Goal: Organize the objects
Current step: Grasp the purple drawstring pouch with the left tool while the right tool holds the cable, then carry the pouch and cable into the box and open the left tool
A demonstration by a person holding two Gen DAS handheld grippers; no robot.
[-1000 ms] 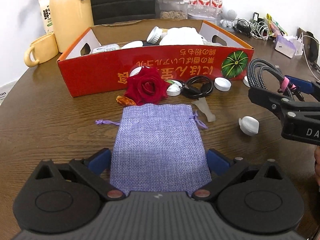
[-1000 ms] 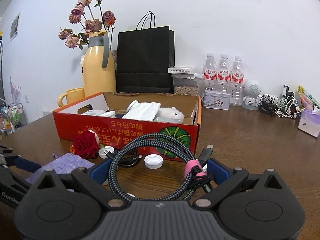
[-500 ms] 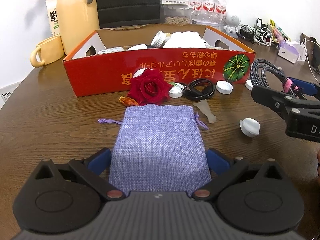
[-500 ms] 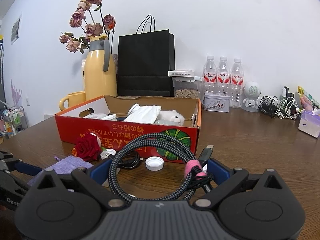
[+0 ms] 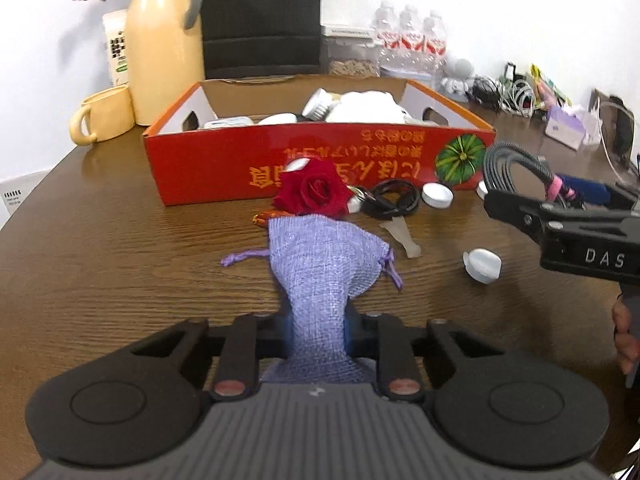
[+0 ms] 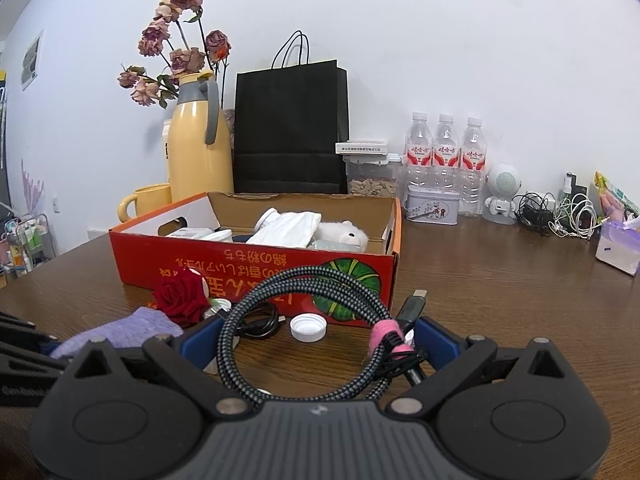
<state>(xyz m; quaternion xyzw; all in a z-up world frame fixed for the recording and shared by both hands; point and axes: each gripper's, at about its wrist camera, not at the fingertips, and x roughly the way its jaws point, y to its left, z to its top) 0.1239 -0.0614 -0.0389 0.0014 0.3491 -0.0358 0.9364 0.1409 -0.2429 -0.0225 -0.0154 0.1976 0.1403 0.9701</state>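
Lilac burlap pouch (image 5: 320, 276) is pinched at its near end by the just-closed left gripper (image 5: 318, 330), right gripper (image 6: 316, 344) clasping the coiled cable (image 6: 304, 300); judged step: pickup, next lifting forward into the red box (image 5: 320, 160) ahead.

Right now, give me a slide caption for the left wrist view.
Left gripper, jaws just closed, pinches the purple drawstring pouch before the red box.

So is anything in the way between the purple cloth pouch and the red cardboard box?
Yes. The red fabric rose lies on the table right between the purple cloth pouch, pinched in the left gripper, and the red cardboard box's front wall.
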